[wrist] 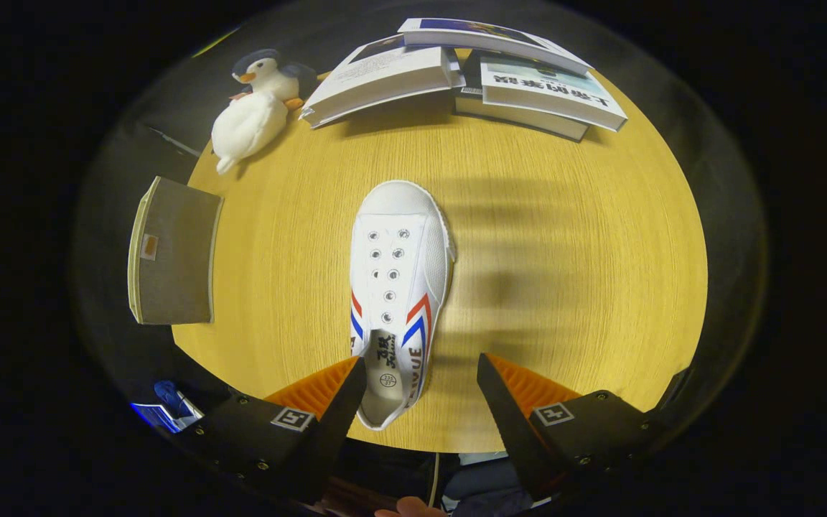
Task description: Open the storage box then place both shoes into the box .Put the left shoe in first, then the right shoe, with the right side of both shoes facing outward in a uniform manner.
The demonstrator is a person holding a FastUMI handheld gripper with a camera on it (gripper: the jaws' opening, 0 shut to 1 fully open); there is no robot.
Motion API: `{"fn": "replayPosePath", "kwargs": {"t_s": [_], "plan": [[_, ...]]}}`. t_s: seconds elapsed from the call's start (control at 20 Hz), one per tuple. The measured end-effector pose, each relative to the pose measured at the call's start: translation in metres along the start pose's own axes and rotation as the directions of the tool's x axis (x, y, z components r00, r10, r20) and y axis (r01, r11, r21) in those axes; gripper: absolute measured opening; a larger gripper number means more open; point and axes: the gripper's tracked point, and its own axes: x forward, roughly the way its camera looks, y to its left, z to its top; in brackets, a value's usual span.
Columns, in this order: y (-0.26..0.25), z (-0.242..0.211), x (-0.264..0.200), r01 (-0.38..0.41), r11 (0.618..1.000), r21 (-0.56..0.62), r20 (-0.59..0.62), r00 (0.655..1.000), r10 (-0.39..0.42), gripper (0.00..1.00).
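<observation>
White canvas with red and blue stripes on its sides makes up the shoe (399, 287), which lies flat on the round wooden tabletop (564, 287). Its toe points away from the hand-held gripper (421, 373) and its heel is near the closer edge of the tabletop. The shoe has no laces; the empty eyelets show in two rows on the upper, and a printed label shows on the insole at the heel opening.

The hand-held gripper is spread wide above the heel end of the shoe. One of its fingers (345, 402) is just beside the heel, at its left side, and I cannot tell if it touches the shoe. The other finger stands apart on the right, with bare wood between it and the shoe. So the shoe is not held by both fingers.

Beyond the shoe, at the far side of the tabletop, several books (471, 79) lie in a loose pile, some overlapping the others. Left of the books, a plush penguin (255, 108) lies at the far left edge of the tabletop. Further left and nearer, a flat grey panel with a light border (173, 251) lies at the left edge of the tabletop, well apart from the shoe. A fingertip of a person (410, 508) shows below, between the gripper's fingers.
</observation>
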Motion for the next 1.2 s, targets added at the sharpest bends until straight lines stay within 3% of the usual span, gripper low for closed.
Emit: {"fn": "replayPosePath", "kwargs": {"t_s": [0.5, 0.7, 0.8, 0.9, 1.05, 1.2], "plan": [[-0.003, 0.000, 0.036, 0.028, 0.999, -0.026, -0.077, 0.997, -0.030, 0.95], [-0.002, 0.009, 0.044, 0.011, 1.000, 0.011, -0.066, 0.998, -0.010, 0.89], [0.004, 0.009, 0.053, -0.030, 0.999, 0.035, -0.065, 0.997, 0.033, 0.71], [-0.002, 0.007, 0.053, 0.013, 1.000, 0.005, -0.084, 0.996, -0.012, 0.37], [-0.005, 0.003, 0.064, 0.007, 0.999, 0.054, -0.069, 0.998, -0.003, 0.03], [-0.003, 0.006, 0.049, -0.018, 0.998, 0.063, -0.067, 0.998, 0.022, 0.03]]}}
